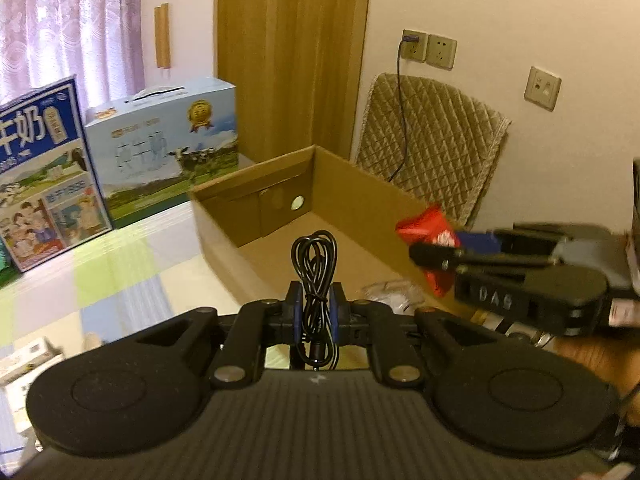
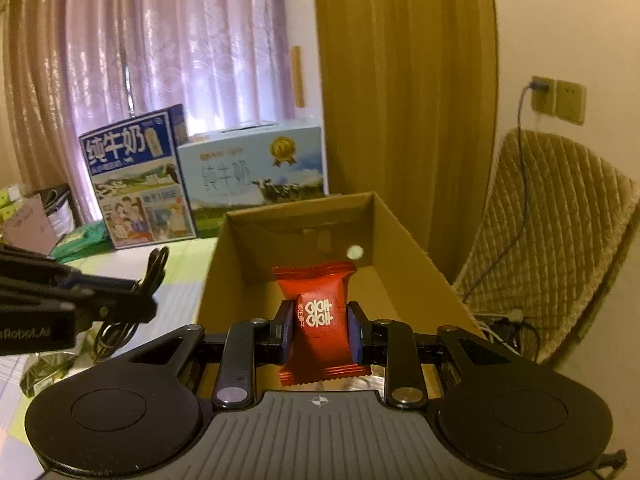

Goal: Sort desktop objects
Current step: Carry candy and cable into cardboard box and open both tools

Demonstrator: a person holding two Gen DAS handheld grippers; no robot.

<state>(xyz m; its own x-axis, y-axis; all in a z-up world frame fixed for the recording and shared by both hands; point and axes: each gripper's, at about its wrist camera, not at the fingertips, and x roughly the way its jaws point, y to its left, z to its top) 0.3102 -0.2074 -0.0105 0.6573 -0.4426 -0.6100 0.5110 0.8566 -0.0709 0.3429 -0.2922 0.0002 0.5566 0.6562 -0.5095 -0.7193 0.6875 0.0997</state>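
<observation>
Red foil is what is seen first: a red candy packet (image 2: 322, 320) with white characters is clamped upright between the blue pads of the right tool (image 2: 321, 326), its crimped upper edge poking above the pads and its lower edge hanging below them. The packet is held over the near end of an open cardboard box (image 2: 408, 236), whose floor looks bare in the part that can be seen. A round hole is seen in the box's far wall.

Over on the other side, a coiled black cable (image 1: 315, 276) is pinched between the pads of the left tool (image 1: 316, 312), the loop standing up above the pads and the plug end dangling below. It is held just short of the box's near left corner, above the checked cloth of the desk (image 1: 120, 280). From the left wrist view the right tool is seen coming in from the right, the red packet raised over the box's right wall.

Two milk cartons (image 2: 256, 168) are stood behind the box, against the pink curtain (image 2: 180, 40). A crumpled clear wrapper (image 1: 390, 294) is glimpsed on the desk beside the box. A quilted cushion (image 1: 432, 140) is propped against the wall.
</observation>
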